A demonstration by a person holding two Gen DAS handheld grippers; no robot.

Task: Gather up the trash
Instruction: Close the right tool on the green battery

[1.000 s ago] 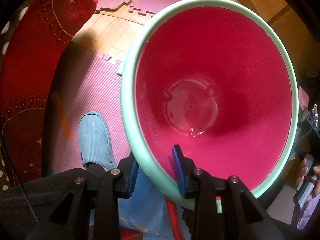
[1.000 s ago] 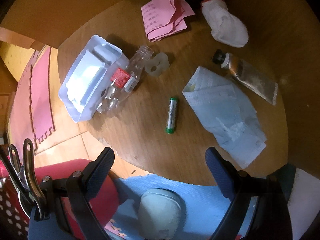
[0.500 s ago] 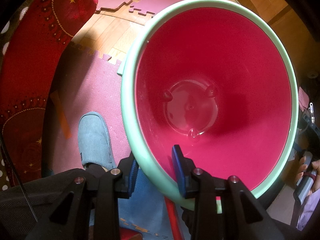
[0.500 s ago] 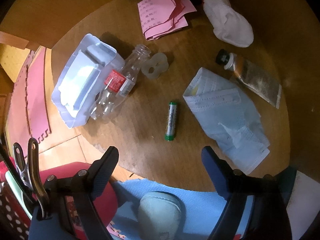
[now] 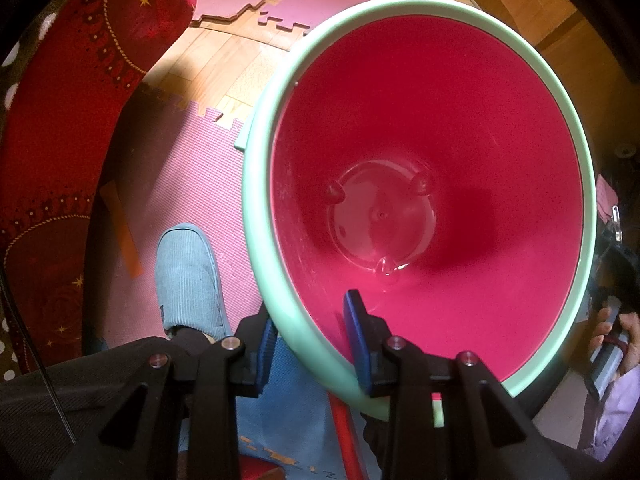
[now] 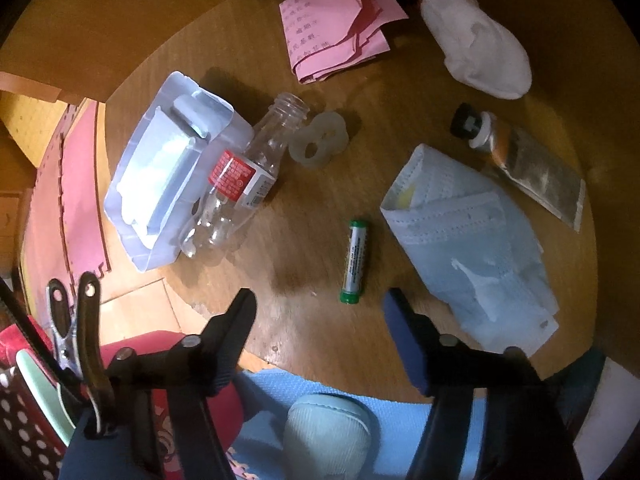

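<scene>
Bare surface lies open under my right fingers; the battery sits just ahead, the mask crowds the right, the bottle the left.

Black grippers — blue pads

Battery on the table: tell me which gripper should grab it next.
Right. The right gripper hangs just above the battery, nothing between its closing jaws. The left gripper is clamped on the pink bin's rim, holding it.
</scene>
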